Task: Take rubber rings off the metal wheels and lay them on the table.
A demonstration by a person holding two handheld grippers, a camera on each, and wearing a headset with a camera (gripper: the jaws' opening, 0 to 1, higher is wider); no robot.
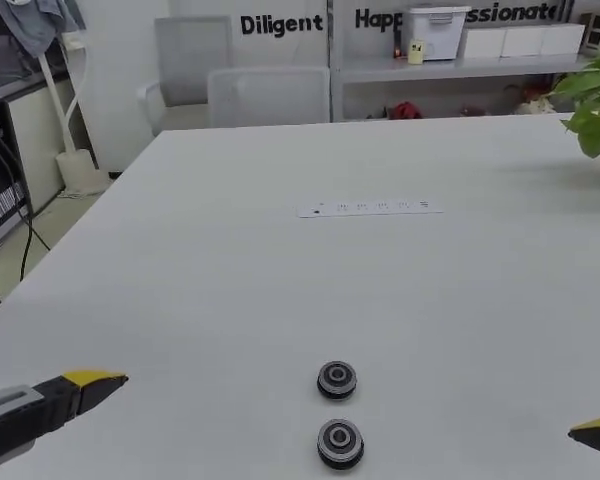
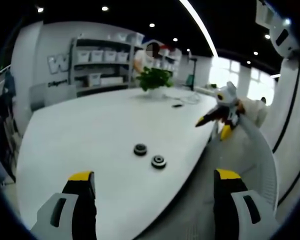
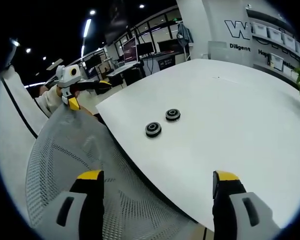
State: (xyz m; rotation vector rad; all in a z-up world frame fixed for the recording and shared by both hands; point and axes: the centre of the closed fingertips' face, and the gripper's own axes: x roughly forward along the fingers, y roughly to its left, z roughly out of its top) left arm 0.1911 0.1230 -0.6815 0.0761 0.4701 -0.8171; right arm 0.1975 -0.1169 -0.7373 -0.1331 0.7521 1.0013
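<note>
Table (image 1: 280, 260) — matt, smooth; wheels (image 1: 337, 380) — shiny metal

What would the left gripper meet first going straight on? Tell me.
Probably the nearer metal wheel, which lies ahead, roughly midway between the open jaws of the left gripper. Depth is unclear, so it could touch the table just before or beyond that wheel instead.

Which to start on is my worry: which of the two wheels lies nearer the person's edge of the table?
The nearer wheel is the lower one in the head view; the other wheel sits just beyond it, farther up the table.
</note>
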